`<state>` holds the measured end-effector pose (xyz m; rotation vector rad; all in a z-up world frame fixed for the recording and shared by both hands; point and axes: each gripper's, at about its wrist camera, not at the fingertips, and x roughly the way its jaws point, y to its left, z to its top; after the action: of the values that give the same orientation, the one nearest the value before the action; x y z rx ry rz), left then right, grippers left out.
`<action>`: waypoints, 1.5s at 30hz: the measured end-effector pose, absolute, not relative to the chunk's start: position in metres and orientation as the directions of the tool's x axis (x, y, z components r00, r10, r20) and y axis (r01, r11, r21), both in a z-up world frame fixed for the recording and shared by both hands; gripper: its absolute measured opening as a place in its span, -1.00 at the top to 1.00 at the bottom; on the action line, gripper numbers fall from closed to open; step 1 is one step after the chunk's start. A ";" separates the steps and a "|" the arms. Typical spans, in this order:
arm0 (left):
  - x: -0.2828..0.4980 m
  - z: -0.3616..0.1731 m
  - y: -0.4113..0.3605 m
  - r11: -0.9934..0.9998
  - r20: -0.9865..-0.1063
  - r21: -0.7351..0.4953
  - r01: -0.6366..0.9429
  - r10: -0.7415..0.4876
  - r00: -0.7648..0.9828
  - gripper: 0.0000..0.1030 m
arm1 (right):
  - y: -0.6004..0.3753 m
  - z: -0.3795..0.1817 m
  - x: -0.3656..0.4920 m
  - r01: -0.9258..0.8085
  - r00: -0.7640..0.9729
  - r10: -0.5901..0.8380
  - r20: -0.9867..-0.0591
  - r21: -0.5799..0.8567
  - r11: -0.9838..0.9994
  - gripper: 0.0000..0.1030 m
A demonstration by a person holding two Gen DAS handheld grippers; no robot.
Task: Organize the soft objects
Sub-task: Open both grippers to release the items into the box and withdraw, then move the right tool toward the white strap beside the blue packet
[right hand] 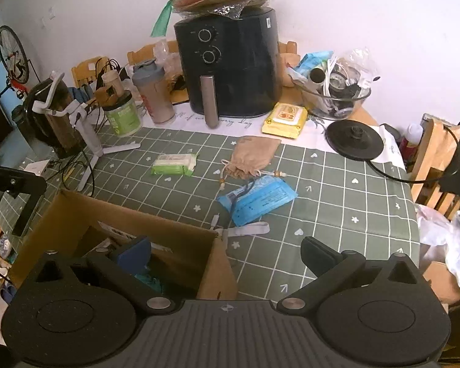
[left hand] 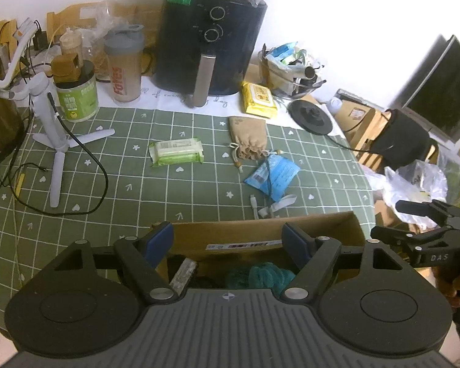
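My left gripper (left hand: 227, 240) hangs open over an open cardboard box (left hand: 260, 230) at the table's near edge, with nothing between its blue pads. A teal cloth (left hand: 262, 276) lies inside the box. My right gripper (right hand: 225, 253) is open too and straddles the box's right corner (right hand: 217, 245): its left finger is over the box, its right finger over the tablecloth. On the green checked cloth lie a green wipes pack (left hand: 176, 151) (right hand: 174, 164), a tan drawstring pouch (left hand: 250, 138) (right hand: 251, 156) and a blue soft pack (left hand: 273, 178) (right hand: 257, 199). A yellow wipes pack (left hand: 259, 99) (right hand: 285, 121) lies further back.
A black air fryer (right hand: 230, 70) stands at the back with a shaker bottle (right hand: 153, 92) and a green jar (right hand: 124, 115) to its left. A white tripod (left hand: 56, 135) and cables occupy the left. A kettle base (right hand: 354, 141) and a glass bowl (right hand: 334, 98) sit at the right.
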<state>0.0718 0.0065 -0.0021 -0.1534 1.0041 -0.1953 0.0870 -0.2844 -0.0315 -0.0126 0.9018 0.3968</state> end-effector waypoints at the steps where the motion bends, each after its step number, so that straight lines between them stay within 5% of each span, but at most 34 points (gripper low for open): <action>1: 0.074 -0.003 0.007 0.972 -0.822 -0.215 0.090 -0.230 0.521 -0.50 | -0.283 -0.033 0.088 -0.339 0.549 0.328 -0.769 0.154 0.928 -1.00; 24: 0.126 -0.011 0.021 0.984 -0.866 -0.148 0.102 -0.178 0.467 -0.50 | -0.275 -0.039 0.128 -0.193 0.543 0.212 -0.812 0.125 0.973 -1.00; 45: 0.130 -0.024 0.034 0.969 -0.859 -0.222 0.106 -0.246 0.449 -0.50 | -0.292 -0.074 0.183 -0.153 0.545 0.121 -0.829 0.044 0.987 -1.00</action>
<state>0.1297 0.0340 -0.0242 -0.1435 1.0850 -0.2181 0.1827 -0.2917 -0.0744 -0.0349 0.9808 0.1624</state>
